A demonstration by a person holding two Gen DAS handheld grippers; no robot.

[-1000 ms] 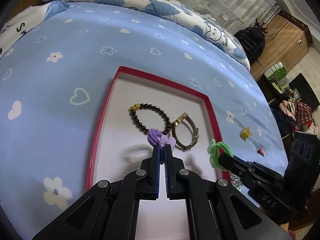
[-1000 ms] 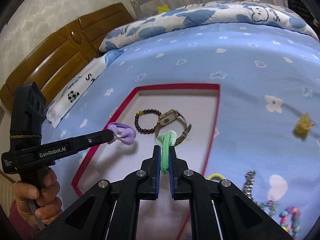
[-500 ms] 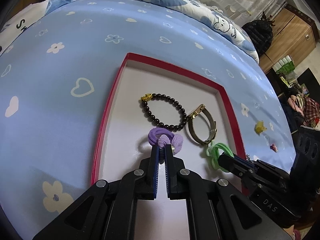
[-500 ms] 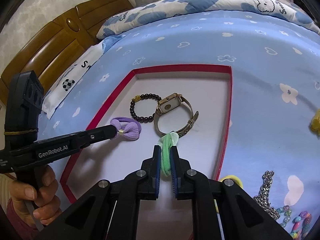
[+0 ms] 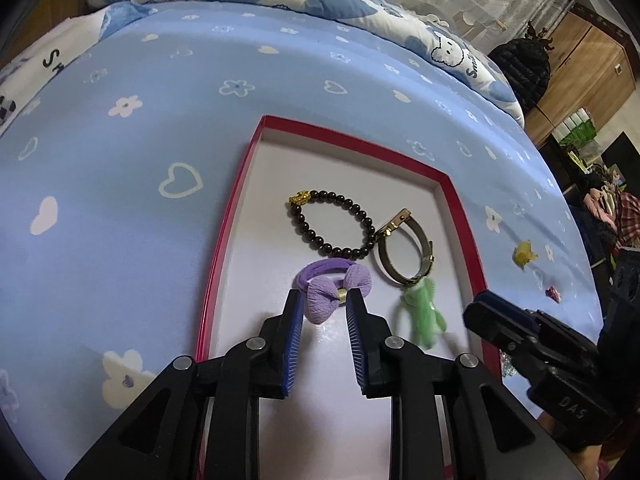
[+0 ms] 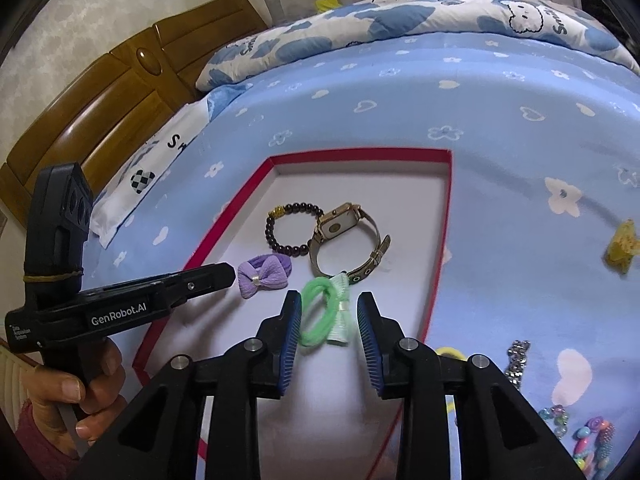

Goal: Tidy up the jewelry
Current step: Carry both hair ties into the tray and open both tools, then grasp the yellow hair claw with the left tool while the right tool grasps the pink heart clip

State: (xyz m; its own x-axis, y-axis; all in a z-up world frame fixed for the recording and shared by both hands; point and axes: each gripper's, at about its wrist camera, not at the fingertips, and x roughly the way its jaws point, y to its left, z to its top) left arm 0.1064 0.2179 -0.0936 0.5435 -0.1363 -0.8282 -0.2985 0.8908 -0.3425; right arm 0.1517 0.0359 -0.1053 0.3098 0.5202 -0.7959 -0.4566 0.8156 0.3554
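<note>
A red-rimmed box [image 5: 224, 240] [image 6: 447, 208] with a white floor lies on the blue bedsheet. In it lie a dark bead bracelet [image 5: 332, 222] [image 6: 292, 226] and a gold watch [image 5: 404, 250] [image 6: 346, 226]. My left gripper [image 5: 322, 308] is open; the purple bow hair tie [image 5: 336, 292] [image 6: 264, 274] lies on the box floor between its tips. My right gripper [image 6: 329, 314] is open; the green bow hair tie [image 6: 326, 316] [image 5: 422, 312] lies between its fingers on the box floor. The left gripper also shows in the right wrist view [image 6: 224, 274].
Right of the box on the sheet lie a yellow clip [image 6: 622, 246] [image 5: 524, 256], a silver chain [image 6: 516, 360], a yellow hair tie [image 6: 450, 354], colourful beaded pieces [image 6: 588, 436] and a small pink item [image 5: 554, 293]. Pillows and a wooden headboard [image 6: 100, 92] are behind.
Both grippers have opened and let go of their hair ties, which now lie on the box floor. Both grippers came lower and further into the box beforehand.
</note>
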